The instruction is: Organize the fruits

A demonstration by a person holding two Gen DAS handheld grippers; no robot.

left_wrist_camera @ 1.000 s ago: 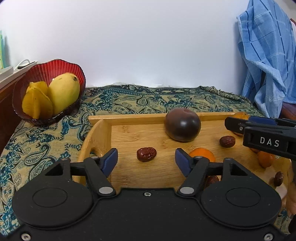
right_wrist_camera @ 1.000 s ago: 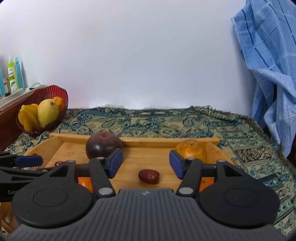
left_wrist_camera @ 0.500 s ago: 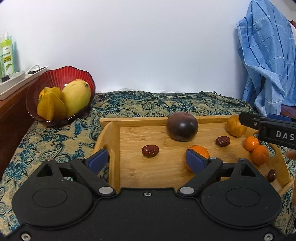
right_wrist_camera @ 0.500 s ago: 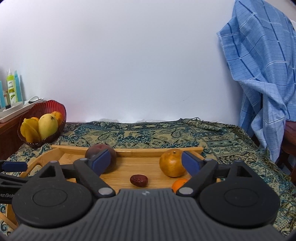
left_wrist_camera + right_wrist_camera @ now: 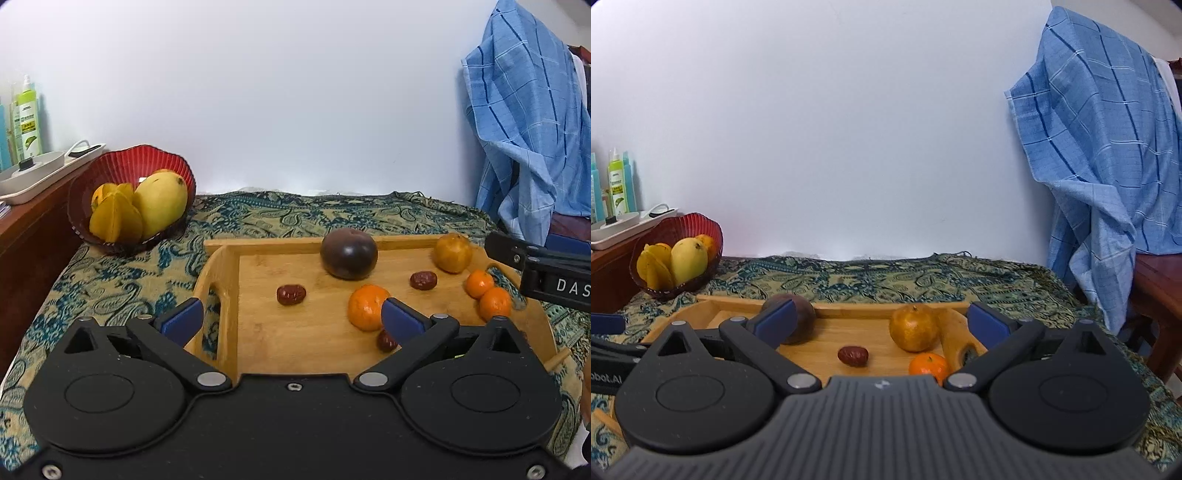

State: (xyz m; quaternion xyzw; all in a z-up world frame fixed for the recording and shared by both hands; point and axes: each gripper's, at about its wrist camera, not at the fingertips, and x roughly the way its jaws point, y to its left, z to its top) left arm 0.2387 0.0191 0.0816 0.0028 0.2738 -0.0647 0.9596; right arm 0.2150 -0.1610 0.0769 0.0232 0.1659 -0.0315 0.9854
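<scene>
A wooden tray [image 5: 258, 343] holds a dark purple fruit [image 5: 348, 253], a yellow-brown fruit [image 5: 453, 253], several small oranges [image 5: 365, 306] and red dates [image 5: 291, 294]. My left gripper [image 5: 291, 319] is open and empty, above the tray's near left edge. My right gripper [image 5: 882, 319] is open and empty, above the tray's near side [image 5: 879, 352]; a date [image 5: 853, 356], the yellow-brown fruit [image 5: 914, 328] and an orange [image 5: 928, 367] lie ahead of it. A red bowl [image 5: 147, 166] with a mango [image 5: 159, 204] and starfruit stands at the back left.
A patterned cloth [image 5: 332, 214] covers the table. A blue checked cloth [image 5: 1108, 166] hangs over a chair at the right. A wooden shelf with a white tray [image 5: 33, 181] and bottles stands at the left. A white wall is behind.
Both grippers have opened wide and drawn back and up from the tray. More of the tray and fruit shows in both views.
</scene>
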